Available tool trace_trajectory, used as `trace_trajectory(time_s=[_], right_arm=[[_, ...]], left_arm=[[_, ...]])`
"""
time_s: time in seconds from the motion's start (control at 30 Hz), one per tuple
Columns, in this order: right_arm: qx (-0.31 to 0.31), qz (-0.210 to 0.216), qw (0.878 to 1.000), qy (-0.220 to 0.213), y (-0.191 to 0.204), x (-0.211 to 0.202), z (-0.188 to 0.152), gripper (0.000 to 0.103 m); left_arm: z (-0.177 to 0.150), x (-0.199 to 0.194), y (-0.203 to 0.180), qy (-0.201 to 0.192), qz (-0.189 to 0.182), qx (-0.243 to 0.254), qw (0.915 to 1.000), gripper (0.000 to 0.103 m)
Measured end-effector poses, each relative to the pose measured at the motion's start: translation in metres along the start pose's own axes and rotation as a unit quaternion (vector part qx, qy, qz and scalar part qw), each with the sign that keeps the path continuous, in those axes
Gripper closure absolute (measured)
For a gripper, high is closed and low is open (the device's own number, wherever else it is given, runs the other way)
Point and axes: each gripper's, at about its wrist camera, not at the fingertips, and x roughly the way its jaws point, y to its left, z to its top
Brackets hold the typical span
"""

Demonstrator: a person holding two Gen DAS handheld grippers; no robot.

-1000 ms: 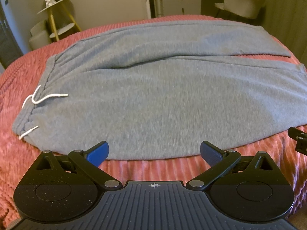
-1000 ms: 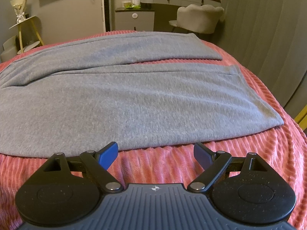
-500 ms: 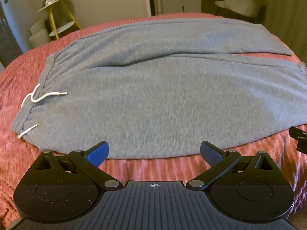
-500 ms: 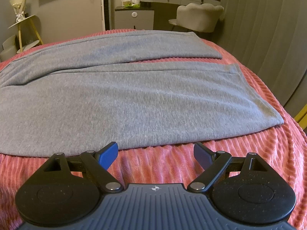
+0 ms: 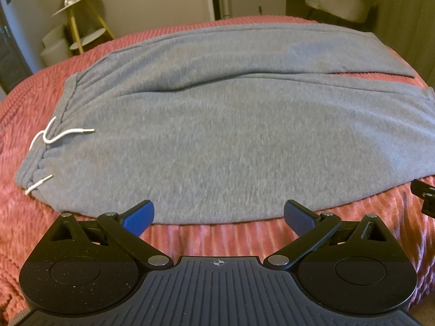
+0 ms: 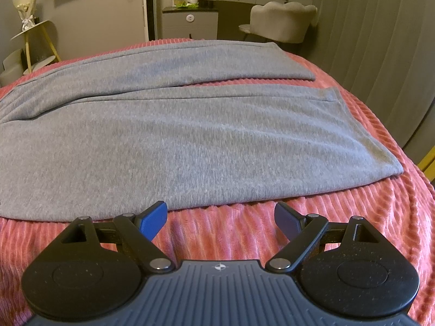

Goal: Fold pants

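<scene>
Grey sweatpants (image 5: pixel 217 125) lie flat on a pink ribbed bedspread (image 5: pixel 217 239), waistband with white drawstrings (image 5: pixel 59 135) at the left, legs running right. In the right wrist view the pants (image 6: pixel 190 141) show both leg ends, the near cuff (image 6: pixel 391 163) at the right. My left gripper (image 5: pixel 218 214) is open and empty, just short of the pants' near edge. My right gripper (image 6: pixel 220 216) is open and empty over the bedspread (image 6: pixel 353 217), just short of the near leg's edge. Part of the right gripper (image 5: pixel 425 198) shows at the left view's right edge.
Beyond the bed stand a gold-legged side table (image 5: pixel 81 27), a grey cabinet (image 6: pixel 190 24), a dressing table with a scalloped chair (image 6: pixel 282 21), and a grey curtain (image 6: pixel 380 40) on the right. The bed's edge drops off at the right.
Both grippers have crept slightly forward toward the pants' near edge. Both stay open. The pants have not moved.
</scene>
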Motion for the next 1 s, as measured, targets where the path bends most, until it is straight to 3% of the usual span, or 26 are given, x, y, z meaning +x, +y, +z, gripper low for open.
trace_trajectory(time_s=[0.73, 0.83, 1.0], right_arm=[[0.002, 0.000, 1.000, 0.002, 0.000, 0.000, 0.000, 0.017], [0.008, 0.006, 1.000, -0.004, -0.001, -0.004, 0.000, 0.017], [0.055, 0.043, 0.997, -0.037, -0.020, -0.019, 0.004, 0.017]], left_arm=[[0.001, 0.006, -0.002, 0.008, 0.001, -0.003, 1.0000, 0.000], [0.002, 0.003, 0.001, -0.004, 0.007, -0.015, 0.9998, 0.000], [0.006, -0.011, 0.012, -0.051, 0.047, -0.050, 0.9964, 0.000]])
